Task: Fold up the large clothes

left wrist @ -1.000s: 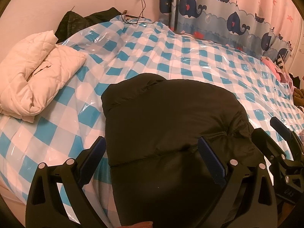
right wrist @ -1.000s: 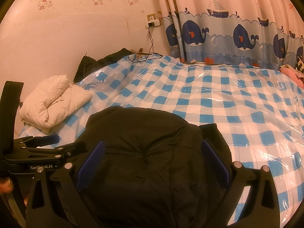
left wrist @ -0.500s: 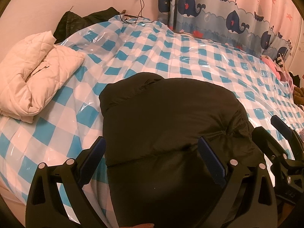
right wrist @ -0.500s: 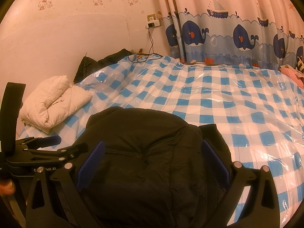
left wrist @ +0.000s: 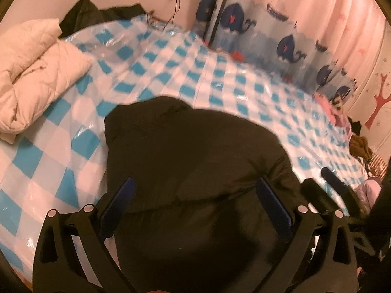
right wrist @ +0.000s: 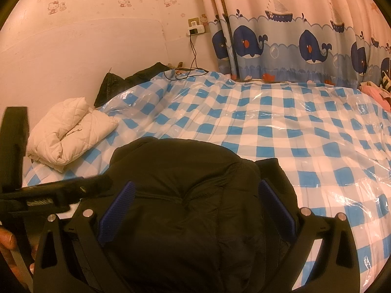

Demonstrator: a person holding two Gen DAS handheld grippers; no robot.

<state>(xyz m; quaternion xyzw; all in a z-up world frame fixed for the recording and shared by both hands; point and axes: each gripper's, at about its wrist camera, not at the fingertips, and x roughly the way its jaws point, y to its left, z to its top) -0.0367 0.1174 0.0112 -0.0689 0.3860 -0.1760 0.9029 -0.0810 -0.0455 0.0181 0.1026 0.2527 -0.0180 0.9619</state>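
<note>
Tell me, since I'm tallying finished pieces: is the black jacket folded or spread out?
Folded: the black jacket sits as one compact bundle on the checked bed cover, no sleeves showing.

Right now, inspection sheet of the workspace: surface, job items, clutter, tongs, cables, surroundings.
Surface: bed under blue-white checked cover with clear plastic over it.
Job's things: black jacket bundled at near edge; white quilted coat folded at far left.
Clutter: dark garment at the head of the bed by the wall; pink items at right edge.
Tongs: left tongs and right tongs both open, fingers either side of the jacket.
Cables: black cable hangs from wall charger onto the bed.
Surroundings: whale curtain, patterned wallpaper.
</note>
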